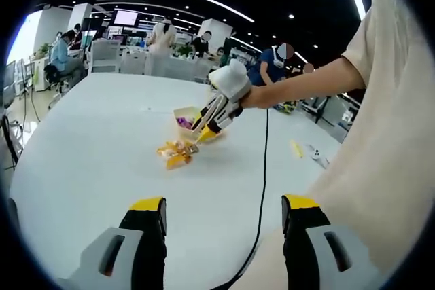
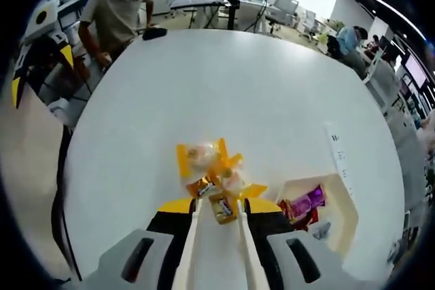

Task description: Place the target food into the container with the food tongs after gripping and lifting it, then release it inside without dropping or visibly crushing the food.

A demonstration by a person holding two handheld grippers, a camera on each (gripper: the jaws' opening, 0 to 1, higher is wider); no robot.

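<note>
Several yellow and orange snack packets (image 2: 209, 161) lie in a loose pile on the white table (image 2: 224, 79). My right gripper (image 2: 221, 216) is shut on the cream food tongs (image 2: 192, 249), whose tips pinch a small brown-and-yellow packet (image 2: 223, 207) at the near edge of the pile. Just right of the pile stands a white container (image 2: 340, 195) with purple packets inside. In the left gripper view, the right gripper (image 1: 212, 127) and a hand reach down over the packets (image 1: 177, 151) beside the container (image 1: 182, 111). My left gripper (image 1: 223, 203) hangs open, well short of them.
A black cable (image 1: 262, 188) runs across the table toward me. Small white and yellow items (image 1: 309, 151) lie on the right part of the table. A long white strip (image 2: 338, 149) lies past the container. People and desks stand beyond the table.
</note>
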